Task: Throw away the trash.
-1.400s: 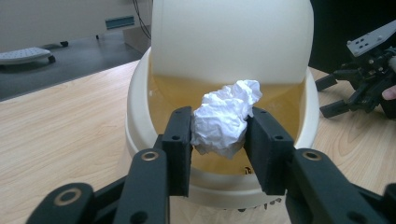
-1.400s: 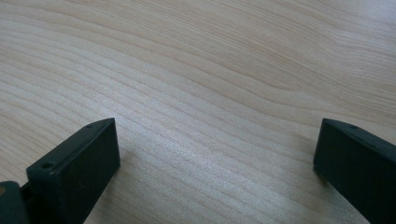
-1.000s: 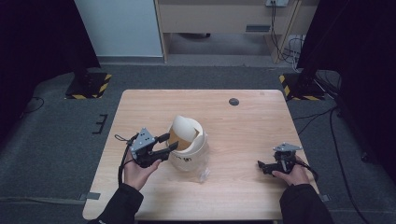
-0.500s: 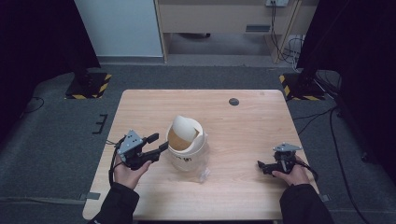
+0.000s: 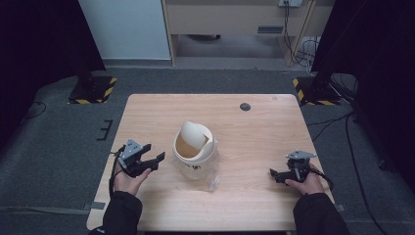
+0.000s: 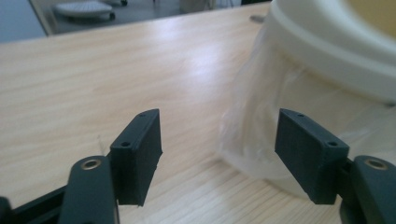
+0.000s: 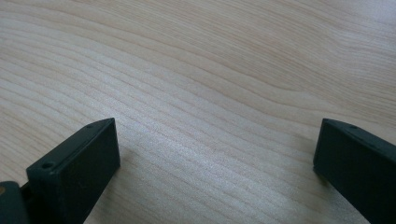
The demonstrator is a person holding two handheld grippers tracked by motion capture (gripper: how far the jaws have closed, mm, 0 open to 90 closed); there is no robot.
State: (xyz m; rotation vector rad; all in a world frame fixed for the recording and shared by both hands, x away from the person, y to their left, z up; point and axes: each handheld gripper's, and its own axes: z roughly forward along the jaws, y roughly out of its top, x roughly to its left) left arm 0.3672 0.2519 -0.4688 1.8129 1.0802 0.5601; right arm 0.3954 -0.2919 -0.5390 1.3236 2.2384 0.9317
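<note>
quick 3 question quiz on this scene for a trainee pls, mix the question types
1. True or false: the left gripper is clamped on the bin.
2. What lines the bin? A) clear bag B) blue cloth C) newspaper
3. What lies between the right gripper's jaws?

Key
1. False. Its jaws have just been opening and stand apart beside the bin, with nothing pinched; in the left gripper view the bag lies ahead of them.
2. A. The bag hangs out under the lid.
3. Bare table; the jaws are open, low over the wood.
</note>
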